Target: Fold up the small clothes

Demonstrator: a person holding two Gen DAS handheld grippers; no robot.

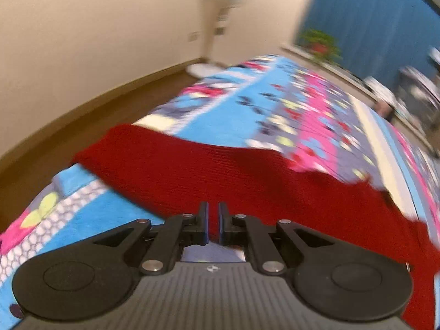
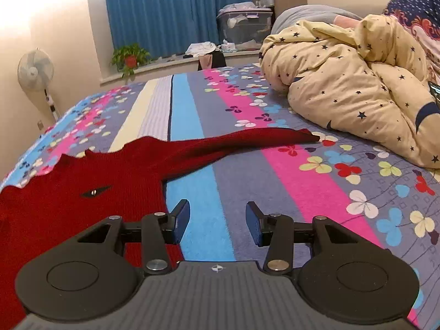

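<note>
Red knit sweater [image 2: 90, 181] on the floral bedsheet [image 2: 316, 192]
Left gripper [image 1: 213, 221] pinches the sweater (blurred view); right gripper [image 2: 217, 221] hangs parted, empty.

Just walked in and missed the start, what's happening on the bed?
A person with a handheld gripper in each hand is folding a red knit sweater spread on the floral bedsheet. The left gripper is shut on the sweater's fabric. The right gripper hangs open over bare sheet beside the sweater's edge, holding nothing. One sleeve lies stretched out, not yet folded in.
</note>
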